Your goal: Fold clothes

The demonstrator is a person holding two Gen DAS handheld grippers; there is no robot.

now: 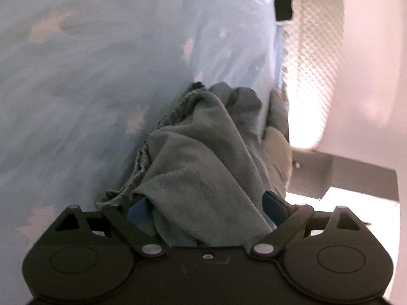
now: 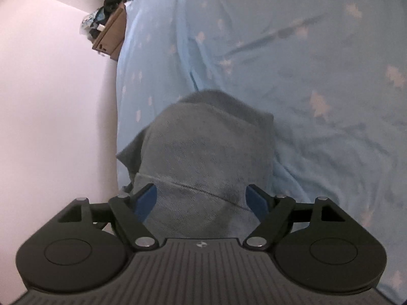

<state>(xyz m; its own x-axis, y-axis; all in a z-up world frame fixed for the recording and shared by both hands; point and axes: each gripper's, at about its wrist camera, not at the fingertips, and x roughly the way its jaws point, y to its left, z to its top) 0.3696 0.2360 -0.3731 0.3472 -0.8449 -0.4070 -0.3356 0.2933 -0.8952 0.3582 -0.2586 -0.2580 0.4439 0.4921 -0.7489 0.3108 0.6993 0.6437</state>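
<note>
Star-print blue bedsheet (image 2: 305, 101) under grey garment (image 2: 203, 147), both grippers; no legible writing.

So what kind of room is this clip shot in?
Most likely a bedroom: a bed with a light blue star-print sheet, a cardboard box of clutter against the wall, and a grey garment between both grippers.

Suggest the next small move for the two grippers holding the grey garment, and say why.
Probably draw the left gripper and right gripper apart to stretch the garment flat over the sheet. In both wrist views the cloth hangs bunched between the blue pads, with no flat panel or fold line showing.
</note>
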